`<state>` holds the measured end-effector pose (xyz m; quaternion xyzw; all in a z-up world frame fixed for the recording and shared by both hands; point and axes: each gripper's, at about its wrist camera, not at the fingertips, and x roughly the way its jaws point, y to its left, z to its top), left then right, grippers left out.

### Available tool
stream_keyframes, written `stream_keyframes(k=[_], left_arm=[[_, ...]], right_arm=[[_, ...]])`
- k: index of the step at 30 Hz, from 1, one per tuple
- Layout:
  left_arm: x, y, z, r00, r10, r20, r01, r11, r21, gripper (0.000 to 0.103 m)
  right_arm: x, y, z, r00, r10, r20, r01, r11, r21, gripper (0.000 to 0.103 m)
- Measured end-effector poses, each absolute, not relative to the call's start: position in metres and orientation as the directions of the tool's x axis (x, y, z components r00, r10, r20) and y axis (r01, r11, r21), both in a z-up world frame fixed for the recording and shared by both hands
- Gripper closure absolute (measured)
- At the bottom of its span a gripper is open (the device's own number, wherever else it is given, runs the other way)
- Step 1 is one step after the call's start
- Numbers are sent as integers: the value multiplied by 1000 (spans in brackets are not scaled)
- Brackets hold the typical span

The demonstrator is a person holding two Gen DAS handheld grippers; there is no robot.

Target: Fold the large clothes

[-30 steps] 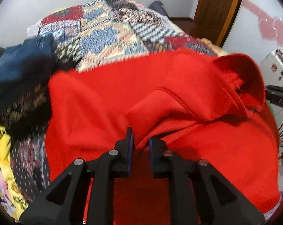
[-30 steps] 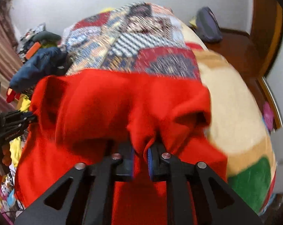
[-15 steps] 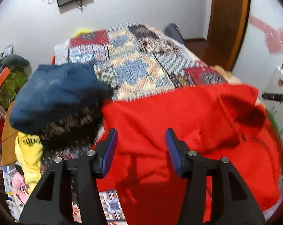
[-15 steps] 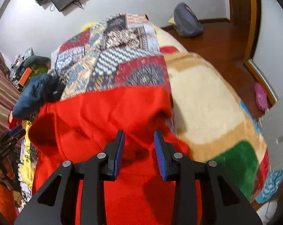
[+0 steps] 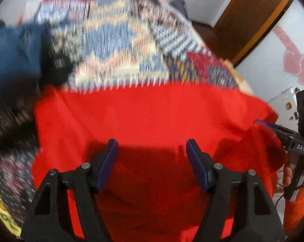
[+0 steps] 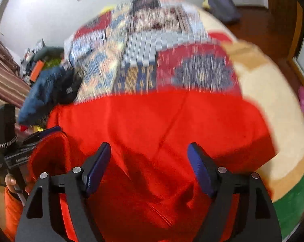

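Claws (image 5: pixel 152 147) (image 6: pixel 149 151) spread wide, holding nothing.

A large red garment (image 5: pixel 152 117) lies spread, loosely rumpled, across the patterned bedspread (image 5: pixel 111 40).

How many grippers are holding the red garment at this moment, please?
0. The left gripper hangs open above the red garment near its left side; the right gripper hangs open above its right side. Neither grips cloth.
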<state>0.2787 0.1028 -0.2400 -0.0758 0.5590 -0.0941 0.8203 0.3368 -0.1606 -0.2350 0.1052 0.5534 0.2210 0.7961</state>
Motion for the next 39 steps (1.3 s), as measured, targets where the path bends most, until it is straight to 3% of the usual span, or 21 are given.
stream_keyframes(k=[2, 7, 15, 20, 28, 31, 34, 36, 38, 39], left_arm=[[263, 98, -253, 357, -195, -914, 134, 978, -157, 33], [221, 100, -248, 432, -164, -887, 156, 982, -106, 23], [170, 112, -242, 477, -52, -877, 73, 997, -20, 2], [147, 133, -248, 456, 39, -889, 11, 999, 49, 2], [136, 179, -221, 498, 118, -859, -123, 990, 65, 2], [150, 191, -199, 559, 118, -821, -157, 987, 35, 2], [173, 202, -194, 580, 42, -814, -161, 985, -65, 3], [192, 208, -199, 578, -20, -816, -165, 976, -141, 13], [212, 214, -212, 546, -105, -831, -173, 957, -234, 30], [219, 215, -217, 538, -127, -833, -178, 949, -260, 33]], right_arm=[[325, -159, -251, 266, 439, -858, -257, 890, 376, 27], [286, -160, -255, 334, 377, -864, -379, 893, 243, 21], [265, -180, -250, 359, 354, -864, -326, 915, 239, 15], [258, -192, -248, 355, 323, -877, -290, 930, 225, 8], [258, -217, -233, 365, 318, -875, -192, 945, 263, 8], [264, -219, -221, 405, 302, -863, -184, 951, 246, 8], [273, -215, -210, 448, 297, -843, -183, 954, 239, 8], [281, -212, -208, 466, 300, -832, -176, 953, 246, 8], [289, -207, -211, 467, 304, -830, -168, 952, 254, 8], [293, -205, -215, 460, 301, -835, -161, 953, 255, 8]])
